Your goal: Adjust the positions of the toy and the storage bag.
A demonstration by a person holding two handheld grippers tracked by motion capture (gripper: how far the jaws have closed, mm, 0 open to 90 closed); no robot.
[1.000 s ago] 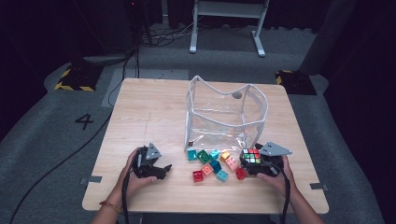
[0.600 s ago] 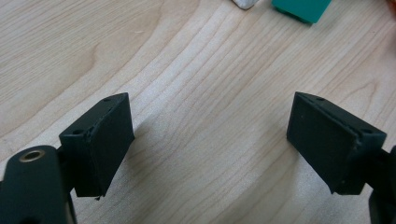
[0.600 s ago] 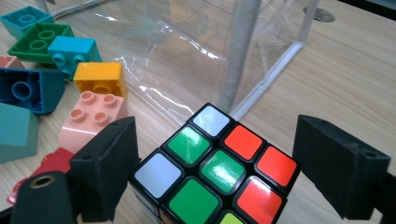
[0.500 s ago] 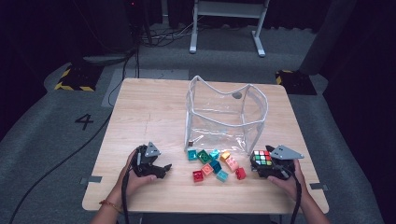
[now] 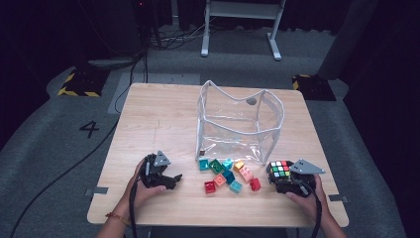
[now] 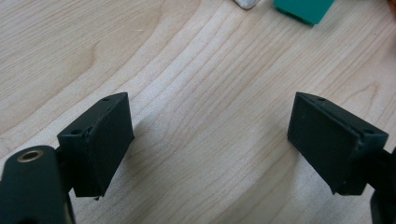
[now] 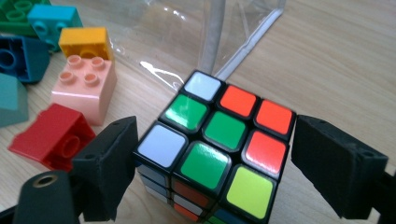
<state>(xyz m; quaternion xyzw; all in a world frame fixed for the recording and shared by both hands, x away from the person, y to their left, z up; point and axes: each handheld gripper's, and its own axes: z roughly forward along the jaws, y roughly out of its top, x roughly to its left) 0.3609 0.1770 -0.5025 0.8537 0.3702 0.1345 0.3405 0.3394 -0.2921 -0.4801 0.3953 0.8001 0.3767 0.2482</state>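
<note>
A scrambled colour cube [image 5: 279, 170] [image 7: 219, 144] rests on the wooden table [image 5: 158, 119] near its front right. My right gripper [image 5: 278, 177] [image 7: 215, 135] stands open around it, one jaw close to each side. Left of the cube lie several loose toy bricks [image 5: 228, 176]; the right gripper view shows a red one [image 7: 46, 135], a pink one [image 7: 86, 81] and a yellow one [image 7: 84, 42] among them. At the front left, my left gripper [image 5: 173, 181] [image 6: 210, 126] is open just above bare wood with nothing between its jaws. A green brick [image 6: 303, 7] lies ahead of it.
A clear plastic bag [image 5: 240, 119] [image 7: 210, 28] with a white rim stands open behind the bricks, mid-table. The table's left half is bare wood. Beyond the table there is grey floor, with cables and a white stand at the far side.
My right gripper and the cube shifted together to the right, away from the bricks, then stopped. The left gripper has stayed in place.
</note>
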